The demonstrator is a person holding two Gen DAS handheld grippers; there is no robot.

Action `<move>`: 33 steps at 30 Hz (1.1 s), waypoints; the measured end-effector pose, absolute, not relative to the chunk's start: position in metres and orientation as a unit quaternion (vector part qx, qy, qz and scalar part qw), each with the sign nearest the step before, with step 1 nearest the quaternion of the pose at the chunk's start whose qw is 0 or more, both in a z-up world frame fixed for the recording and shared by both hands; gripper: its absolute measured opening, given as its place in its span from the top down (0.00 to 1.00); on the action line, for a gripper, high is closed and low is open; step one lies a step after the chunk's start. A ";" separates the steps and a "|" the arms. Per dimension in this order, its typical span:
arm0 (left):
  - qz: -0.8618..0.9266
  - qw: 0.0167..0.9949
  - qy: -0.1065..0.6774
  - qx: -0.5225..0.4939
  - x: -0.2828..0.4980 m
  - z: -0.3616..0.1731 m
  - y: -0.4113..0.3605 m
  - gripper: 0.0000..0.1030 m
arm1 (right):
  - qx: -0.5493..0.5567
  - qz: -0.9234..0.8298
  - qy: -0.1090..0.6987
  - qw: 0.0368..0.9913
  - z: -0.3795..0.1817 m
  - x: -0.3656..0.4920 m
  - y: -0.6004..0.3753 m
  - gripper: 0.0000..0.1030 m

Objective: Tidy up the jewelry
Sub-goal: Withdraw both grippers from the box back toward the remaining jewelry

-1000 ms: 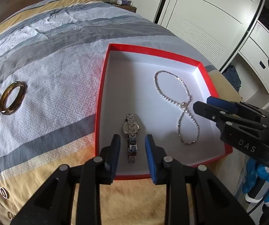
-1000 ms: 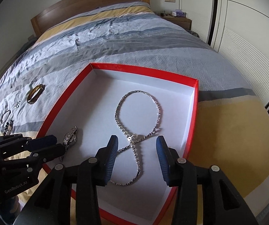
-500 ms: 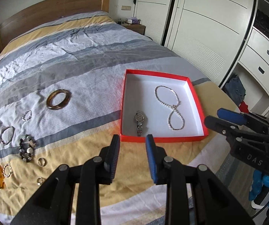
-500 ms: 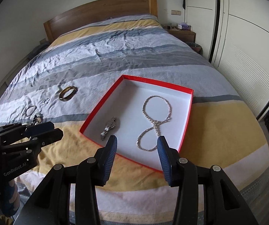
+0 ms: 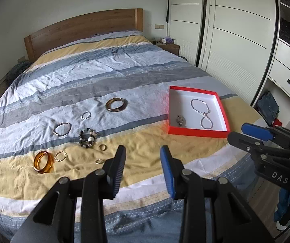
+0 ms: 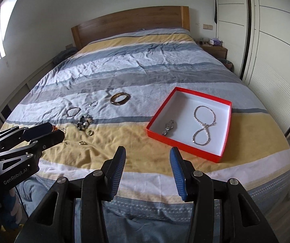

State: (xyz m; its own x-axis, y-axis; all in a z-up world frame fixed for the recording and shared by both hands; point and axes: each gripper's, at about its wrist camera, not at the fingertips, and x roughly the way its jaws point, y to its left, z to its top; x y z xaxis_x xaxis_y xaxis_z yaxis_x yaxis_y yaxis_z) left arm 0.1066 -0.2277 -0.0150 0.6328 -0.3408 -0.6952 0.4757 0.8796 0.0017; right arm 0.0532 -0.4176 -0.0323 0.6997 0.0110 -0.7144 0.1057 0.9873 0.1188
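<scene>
I have both grippers up over the near edge of the bed (image 5: 96,77). My left gripper (image 5: 143,170) is empty and its jaws are opening, with only bedspread showing between the blue pads. My right gripper (image 6: 147,171) is parted about halfway and holds nothing either.

The red box (image 6: 222,151) sits on the right side of the bed, on the yellow stripe. Inside it the silver necklace (image 6: 203,124) lies in a figure-eight toward the right, and the wristwatch (image 6: 168,130) lies near the left wall, apart from the necklace.

The other jewelry is scattered on the bedspread to the left of the box. Farthest is the brown bangle (image 5: 116,104); nearer and to its left lie a small silver ring-shaped piece (image 5: 85,115) and a thin silver bangle (image 5: 62,128). The dark beaded bracelet (image 5: 87,138) is bunched up nearer still, with several small rings (image 5: 102,147) just beside it. The amber bangle (image 5: 43,162) lies at the near left, on the yellow stripe.
</scene>
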 end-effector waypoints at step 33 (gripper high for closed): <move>-0.135 0.947 0.288 0.034 0.004 0.035 -0.075 0.54 | 0.025 0.042 0.333 0.942 0.019 -0.033 -0.273 0.46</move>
State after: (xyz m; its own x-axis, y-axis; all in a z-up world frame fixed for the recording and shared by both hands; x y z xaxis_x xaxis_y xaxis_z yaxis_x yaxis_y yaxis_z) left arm 0.0041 -0.0753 0.0354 0.7976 -0.2355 -0.5553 0.2744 0.9615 -0.0136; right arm -0.0326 -0.2731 0.0193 0.7747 0.0965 -0.6250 -0.0634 0.9952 0.0750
